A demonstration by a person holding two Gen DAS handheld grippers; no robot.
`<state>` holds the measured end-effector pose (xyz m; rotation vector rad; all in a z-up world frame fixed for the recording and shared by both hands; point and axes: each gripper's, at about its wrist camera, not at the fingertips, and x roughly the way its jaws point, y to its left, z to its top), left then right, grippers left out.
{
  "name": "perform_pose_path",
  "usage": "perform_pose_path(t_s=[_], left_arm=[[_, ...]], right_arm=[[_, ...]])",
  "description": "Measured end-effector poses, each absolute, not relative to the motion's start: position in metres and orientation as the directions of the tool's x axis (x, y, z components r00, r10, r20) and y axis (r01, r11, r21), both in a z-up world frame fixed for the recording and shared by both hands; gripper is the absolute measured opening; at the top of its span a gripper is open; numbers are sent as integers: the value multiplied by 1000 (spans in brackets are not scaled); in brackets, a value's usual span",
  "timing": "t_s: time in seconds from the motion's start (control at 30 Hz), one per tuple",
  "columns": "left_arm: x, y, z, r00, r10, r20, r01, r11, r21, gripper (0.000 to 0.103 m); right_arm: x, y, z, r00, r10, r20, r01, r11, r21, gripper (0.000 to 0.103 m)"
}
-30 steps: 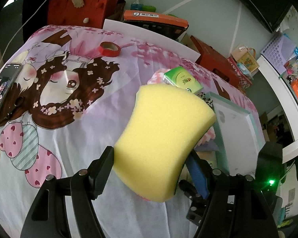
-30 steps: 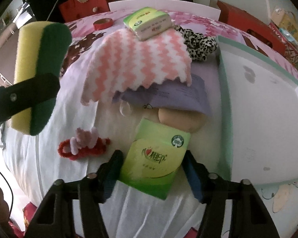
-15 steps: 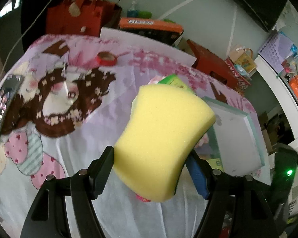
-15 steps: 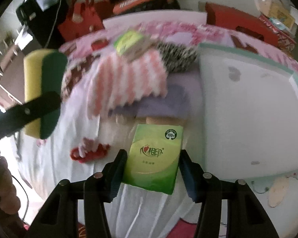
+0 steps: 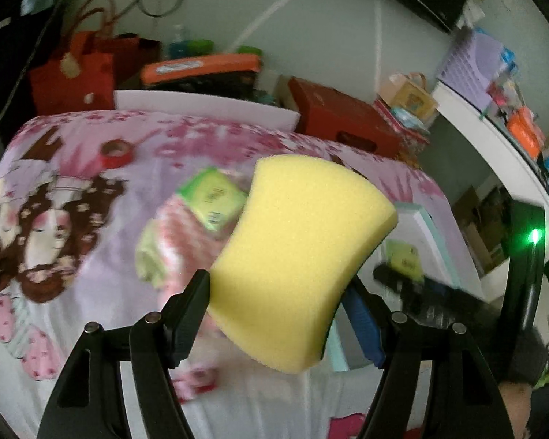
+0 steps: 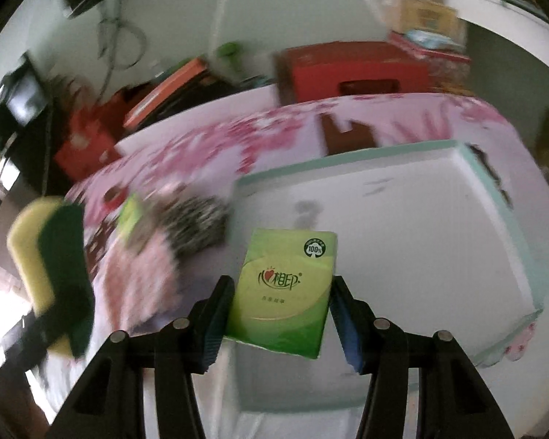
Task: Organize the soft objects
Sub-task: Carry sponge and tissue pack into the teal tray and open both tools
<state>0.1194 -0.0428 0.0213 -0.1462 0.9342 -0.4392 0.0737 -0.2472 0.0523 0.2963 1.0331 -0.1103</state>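
My left gripper [image 5: 278, 314] is shut on a yellow sponge with a green back [image 5: 300, 263], held in the air above the table; the sponge also shows in the right wrist view [image 6: 51, 274]. My right gripper [image 6: 280, 314] is shut on a green tissue pack [image 6: 285, 292], held over the near left part of the white tray [image 6: 421, 219]. A second green tissue pack [image 5: 212, 197] lies on a pink-and-white cloth [image 5: 175, 241]. A leopard-print soft item [image 6: 197, 226] lies beside the tray. The right gripper and its pack show at the right of the left wrist view [image 5: 402, 259].
The table carries a pink cartoon cloth [image 5: 55, 219]. A red tape roll [image 5: 115, 153] lies at the far left. A small red-and-pink item [image 5: 197, 384] lies near the front edge. Red bags and boxes [image 5: 344, 120] stand behind the table.
Both grippers have risen and swung right. My right gripper has carried the tissue pack from the tablecloth to over the tray. The left gripper still holds the sponge.
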Motion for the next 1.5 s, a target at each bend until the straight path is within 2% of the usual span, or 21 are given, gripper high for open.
perform_pose_path(t_s=[0.43, 0.87, 0.93, 0.97, 1.0, 1.03, 1.13, 1.17, 1.2, 1.23, 1.27, 1.33, 1.4, 1.5], left_arm=[[99, -152, -11, 437, -437, -786, 447, 864, -232, 73], [97, -197, -40, 405, -408, -818, 510, 843, -168, 75], [98, -196, -42, 407, -395, -824, 504, 849, -158, 76], [98, -195, -42, 415, -386, -824, 502, 853, -146, 78], [97, -195, -41, 419, -382, -823, 501, 854, -142, 84], [97, -193, -41, 424, -382, -821, 499, 855, -140, 87], [98, -191, -38, 431, -396, -810, 497, 854, -153, 88], [99, -190, -38, 431, -401, -808, 497, 853, -158, 88], [99, -189, -38, 432, -405, -805, 496, 853, -163, 92], [100, -188, -38, 433, -410, -803, 495, 852, -169, 101], [100, -187, -38, 435, -414, -800, 492, 853, -174, 103], [101, -182, -35, 456, -418, -786, 480, 859, -178, 103], [102, -178, -33, 479, -413, -774, 465, 868, -175, 103], [106, -172, -29, 510, -403, -760, 434, 883, -178, 103]], right_arm=[[48, -363, 27, 474, -168, -864, 512, 851, 115, 56], [39, -386, 20, 455, -202, -867, 564, 819, 106, 58], [38, -385, 22, 465, -203, -862, 558, 823, 108, 60], [38, -385, 23, 467, -204, -860, 557, 824, 106, 65], [38, -384, 23, 467, -206, -860, 556, 824, 105, 71], [38, -383, 23, 467, -207, -860, 556, 825, 102, 72], [38, -383, 24, 464, -213, -860, 556, 826, 96, 74], [38, -383, 24, 463, -217, -859, 558, 825, 92, 78], [38, -382, 24, 464, -220, -858, 559, 824, 91, 83], [38, -382, 25, 466, -223, -856, 559, 824, 89, 85], [37, -382, 25, 468, -227, -854, 560, 824, 88, 89], [37, -382, 25, 471, -231, -851, 560, 824, 86, 92], [37, -382, 26, 474, -234, -849, 557, 826, 84, 102], [37, -380, 26, 479, -241, -844, 552, 830, 76, 103]])
